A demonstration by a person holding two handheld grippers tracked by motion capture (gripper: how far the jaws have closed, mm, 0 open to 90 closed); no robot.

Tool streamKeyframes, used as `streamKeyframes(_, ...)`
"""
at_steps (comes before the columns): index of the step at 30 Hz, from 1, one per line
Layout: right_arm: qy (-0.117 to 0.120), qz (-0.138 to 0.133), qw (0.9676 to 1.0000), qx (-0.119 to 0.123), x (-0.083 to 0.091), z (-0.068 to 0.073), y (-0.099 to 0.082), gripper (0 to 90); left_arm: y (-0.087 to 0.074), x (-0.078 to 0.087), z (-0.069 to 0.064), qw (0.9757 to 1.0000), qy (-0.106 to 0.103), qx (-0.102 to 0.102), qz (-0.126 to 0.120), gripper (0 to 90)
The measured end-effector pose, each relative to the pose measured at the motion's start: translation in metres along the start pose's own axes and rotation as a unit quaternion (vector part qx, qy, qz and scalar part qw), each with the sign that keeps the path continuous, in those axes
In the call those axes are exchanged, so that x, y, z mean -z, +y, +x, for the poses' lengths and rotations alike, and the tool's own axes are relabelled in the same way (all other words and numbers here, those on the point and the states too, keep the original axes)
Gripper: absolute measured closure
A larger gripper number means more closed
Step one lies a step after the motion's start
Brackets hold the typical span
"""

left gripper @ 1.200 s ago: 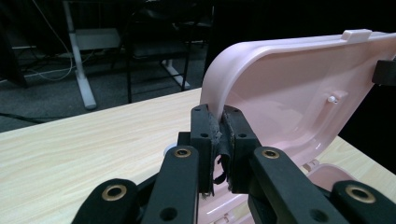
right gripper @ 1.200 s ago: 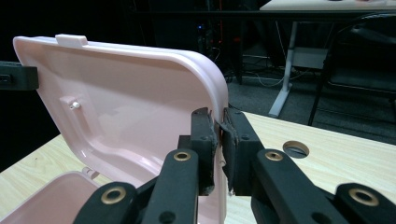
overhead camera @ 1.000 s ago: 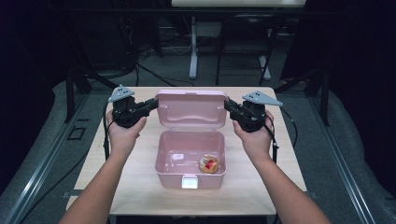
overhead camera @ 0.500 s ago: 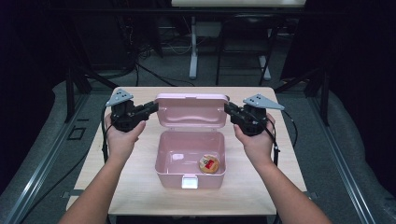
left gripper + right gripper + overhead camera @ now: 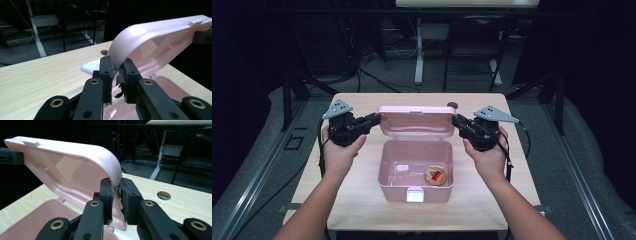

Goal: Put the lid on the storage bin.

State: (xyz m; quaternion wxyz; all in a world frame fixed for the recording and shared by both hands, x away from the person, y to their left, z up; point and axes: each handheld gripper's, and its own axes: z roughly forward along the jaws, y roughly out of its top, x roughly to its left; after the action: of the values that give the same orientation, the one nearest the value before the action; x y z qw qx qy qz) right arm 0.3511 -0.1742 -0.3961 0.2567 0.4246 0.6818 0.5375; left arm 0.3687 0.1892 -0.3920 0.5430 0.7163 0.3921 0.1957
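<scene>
Pink box [image 5: 416,185] sits at centre of the high view, on the light wood table [image 5: 362,210], lid [image 5: 415,122] swung up and standing open above the rear wall. A small round item w/ red and yellow on it [image 5: 436,175] lies on the box floor, lower right inside the tub (too small to say what it is). White latch tab at the box's front wall, bottom centre.

Left gripper [image 5: 373,119] is at centre-left of the high view, jaws pointing in toward the lid's left end. In the left gripper view the lid's edge [image 5: 120,57] runs down between the two black jaws, pads close on either side of it; the jaws have just been opening a little, lid rim still between them. Pad rubber on the right jaw looks torn and curled.

Right gripper [image 5: 458,121] mirrors it at centre-right, on the lid's right end. Right gripper view: lid corner [image 5: 113,177] goes down btwn the jaws, pads hugging the rim; these jaws too have just been easing open slightly, rim between them.

Both hands [image 5: 339,152] sit low at mid-frame, forearms coming up from the bottom edge. A round cable hole [image 5: 163,195] in the table shows at right of the right gripper view.
</scene>
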Motion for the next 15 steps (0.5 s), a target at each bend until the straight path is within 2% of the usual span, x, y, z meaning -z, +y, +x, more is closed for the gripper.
streamKeyframes(15,0.017,0.002,0.9999,0.001,0.010,0.003,-0.007,77.0,-0.007,0.012,-0.006,0.9998,-0.015,-0.012,0.005,78.5)
